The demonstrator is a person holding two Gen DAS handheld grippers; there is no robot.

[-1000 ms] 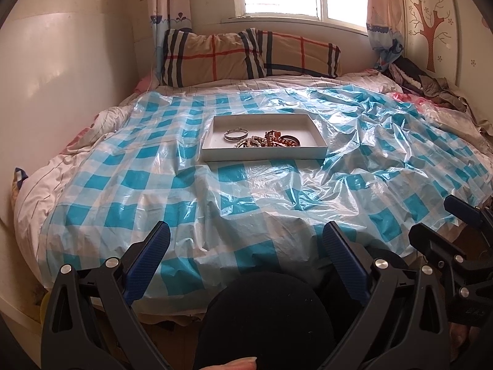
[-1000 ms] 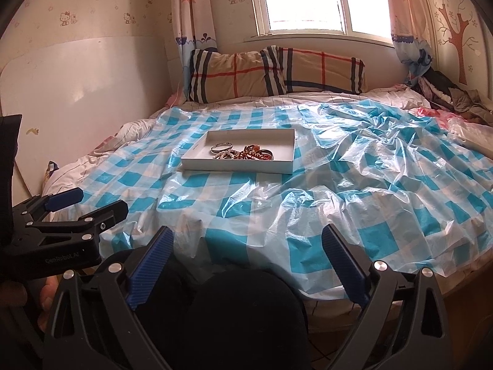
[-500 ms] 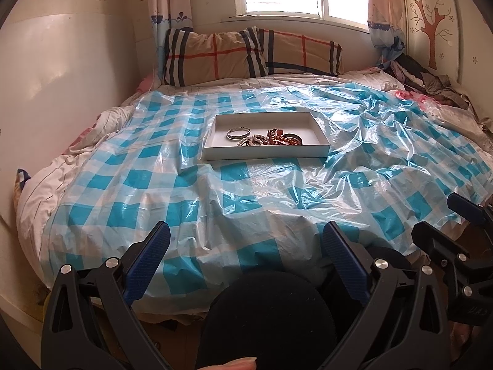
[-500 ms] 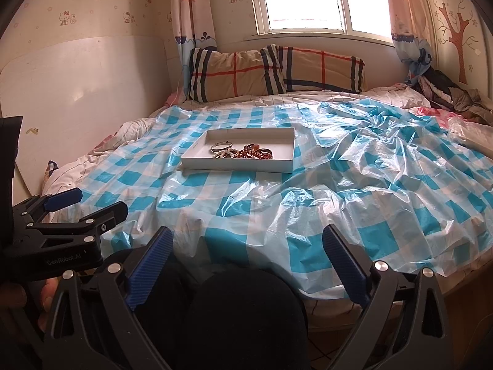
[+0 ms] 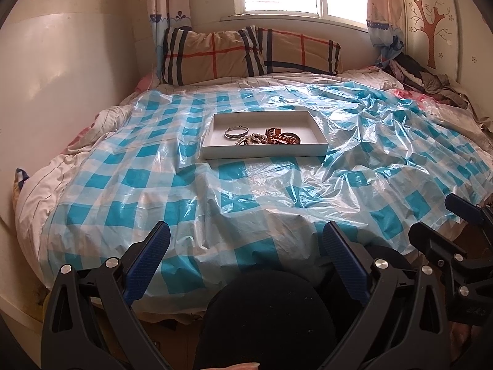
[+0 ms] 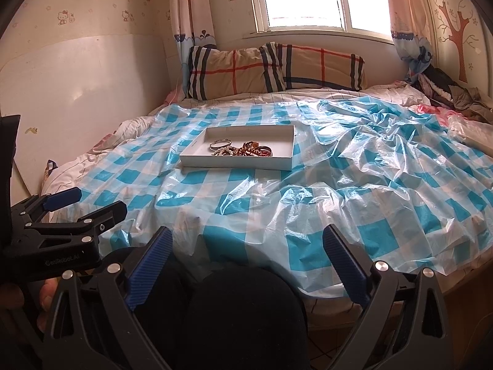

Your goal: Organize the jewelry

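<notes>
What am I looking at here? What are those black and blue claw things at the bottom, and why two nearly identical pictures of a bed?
No robot here: a person holds a pair of tongs in each hand, each with a camera looking forward along its fingers. One picture comes from the left tongs, the other from the right tongs; each also glimpses its partner at the edge. Both are open and hold nothing. Ahead is a bed under a blue checked plastic sheet. On it sits a shallow white tray holding a silver bangle and a tangle of pale and brown beaded jewelry, waiting to be sorted.
</notes>
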